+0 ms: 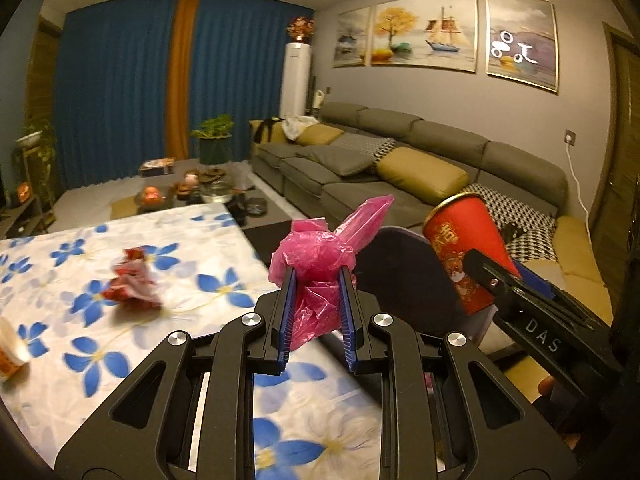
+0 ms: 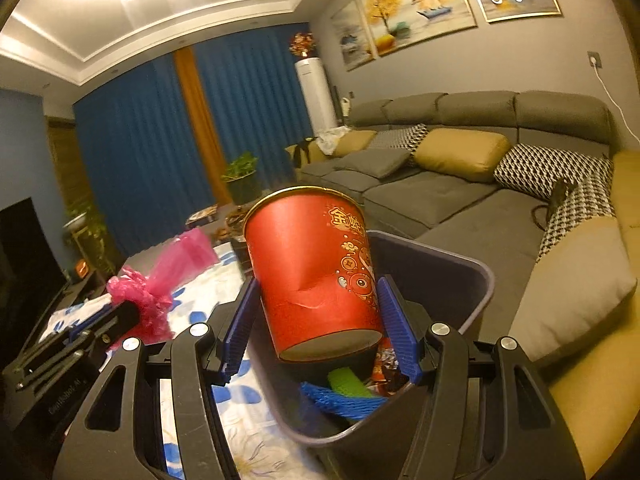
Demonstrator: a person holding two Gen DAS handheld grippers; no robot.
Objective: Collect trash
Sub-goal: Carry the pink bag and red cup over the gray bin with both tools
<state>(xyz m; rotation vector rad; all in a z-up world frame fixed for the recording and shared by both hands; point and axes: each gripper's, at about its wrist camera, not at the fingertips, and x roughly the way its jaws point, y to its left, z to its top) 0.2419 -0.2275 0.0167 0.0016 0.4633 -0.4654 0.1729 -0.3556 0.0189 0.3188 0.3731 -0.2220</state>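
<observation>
**Right wrist view: red cup held above the bin**

The right gripper (image 2: 320, 316) is clamped on a dented red paper cup (image 2: 316, 272), which hangs over the dark trash bin (image 2: 476, 288) beside the table; blue and green scraps lie inside. The left gripper (image 1: 318, 304) pinches a crumpled pink plastic bag (image 1: 320, 256) near the table's edge. A red-and-white wrapper (image 1: 132, 284) lies on the floral tablecloth (image 1: 192, 248), with another cup (image 1: 12, 348) at the far left.
</observation>
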